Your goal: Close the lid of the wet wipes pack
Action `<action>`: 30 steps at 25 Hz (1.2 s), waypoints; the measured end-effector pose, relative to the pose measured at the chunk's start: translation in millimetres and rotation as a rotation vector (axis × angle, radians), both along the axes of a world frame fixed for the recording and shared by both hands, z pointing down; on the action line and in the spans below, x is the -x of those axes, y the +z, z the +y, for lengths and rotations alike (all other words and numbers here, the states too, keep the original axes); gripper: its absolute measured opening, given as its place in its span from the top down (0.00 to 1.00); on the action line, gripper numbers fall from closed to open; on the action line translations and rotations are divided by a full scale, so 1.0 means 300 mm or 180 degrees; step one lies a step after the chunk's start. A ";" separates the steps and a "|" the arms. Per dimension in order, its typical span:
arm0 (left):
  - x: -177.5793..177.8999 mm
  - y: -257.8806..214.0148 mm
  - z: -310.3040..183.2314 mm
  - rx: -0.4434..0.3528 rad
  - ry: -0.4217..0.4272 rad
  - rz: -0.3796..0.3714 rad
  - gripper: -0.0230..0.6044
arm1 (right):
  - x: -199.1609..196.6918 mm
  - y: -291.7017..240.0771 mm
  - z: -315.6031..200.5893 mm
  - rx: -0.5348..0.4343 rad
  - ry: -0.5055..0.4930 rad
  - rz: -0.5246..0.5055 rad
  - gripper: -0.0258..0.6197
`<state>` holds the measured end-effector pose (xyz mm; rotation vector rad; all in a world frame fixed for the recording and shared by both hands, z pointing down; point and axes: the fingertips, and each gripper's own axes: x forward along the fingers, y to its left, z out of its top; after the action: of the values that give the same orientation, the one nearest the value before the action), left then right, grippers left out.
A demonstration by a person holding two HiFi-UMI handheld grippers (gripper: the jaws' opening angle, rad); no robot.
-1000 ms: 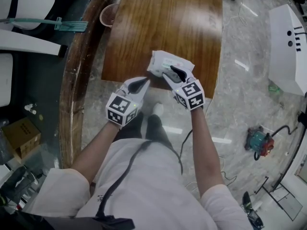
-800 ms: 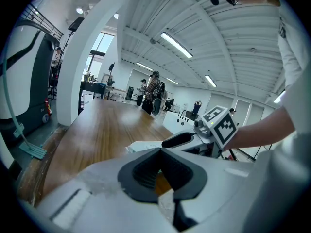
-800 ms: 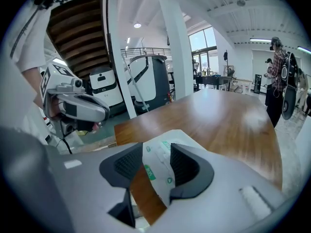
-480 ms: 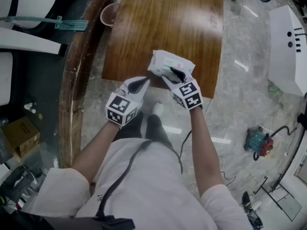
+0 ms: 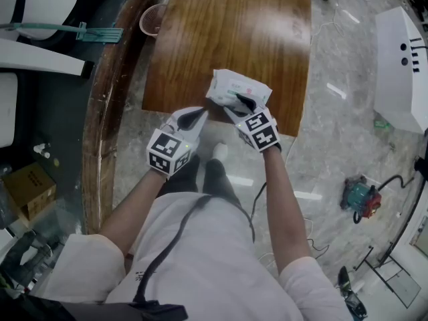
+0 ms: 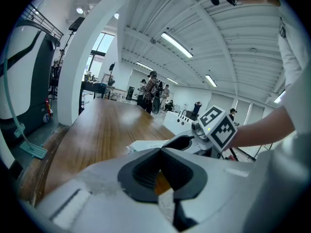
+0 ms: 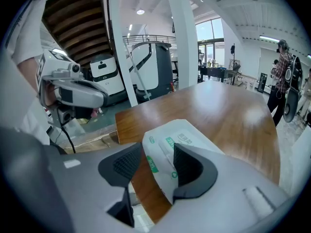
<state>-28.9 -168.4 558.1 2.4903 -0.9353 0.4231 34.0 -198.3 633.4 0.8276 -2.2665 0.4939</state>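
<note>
Here the wet wipes pack (image 5: 237, 85) lies on the wooden table (image 5: 221, 32), close to the table's near edge and turned at a slant to it. Its lid (image 5: 241, 87) sits on the top face and looks flat against it, though it is small in the head view.

The right gripper (image 5: 235, 103) reaches in from the near side and points down at the pack's near end. In the right gripper view its jaws stand wide apart and have just been opening. The near end of the pack (image 7: 164, 161) lies between and below them, with bare table showing beside it. Neither pad presses on the pack, so this gripper (image 7: 157, 149) holds nothing.

The left gripper (image 5: 202, 114) hangs just off the table's near edge, to the left of the pack, with its tip aimed toward the pack's near left corner. In the left gripper view its jaws (image 6: 159, 152) meet at the tip with nothing between them. The pack (image 6: 146, 146) shows just beyond that tip, with the right gripper (image 6: 187, 141) over its far side. Whether the left tip touches the pack cannot be told from any view.
</note>
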 end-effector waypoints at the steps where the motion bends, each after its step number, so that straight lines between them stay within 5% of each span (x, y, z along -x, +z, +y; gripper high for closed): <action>1: 0.000 -0.001 -0.001 -0.0003 0.0000 0.0001 0.96 | 0.001 0.003 0.001 -0.0001 -0.0009 0.0030 0.64; 11: -0.016 -0.006 0.010 -0.0016 0.0031 -0.0008 0.96 | 0.004 0.006 -0.004 0.0030 0.0118 -0.0075 0.63; 16: -0.022 -0.036 0.007 -0.0078 0.0059 -0.0010 0.96 | -0.014 -0.056 -0.008 0.0013 0.0405 -0.0536 0.63; 24: -0.052 -0.123 0.027 -0.0216 0.0115 0.0019 0.96 | -0.092 -0.217 0.024 -0.0281 0.0837 -0.1034 0.91; 30: -0.098 -0.212 0.061 -0.0354 0.0202 0.0081 0.96 | -0.091 -0.354 0.087 -0.0528 0.0955 -0.1305 0.94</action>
<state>0.6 -150.0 494.4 2.6255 -0.8945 0.3680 61.2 -172.1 527.2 1.2575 -2.5935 0.6679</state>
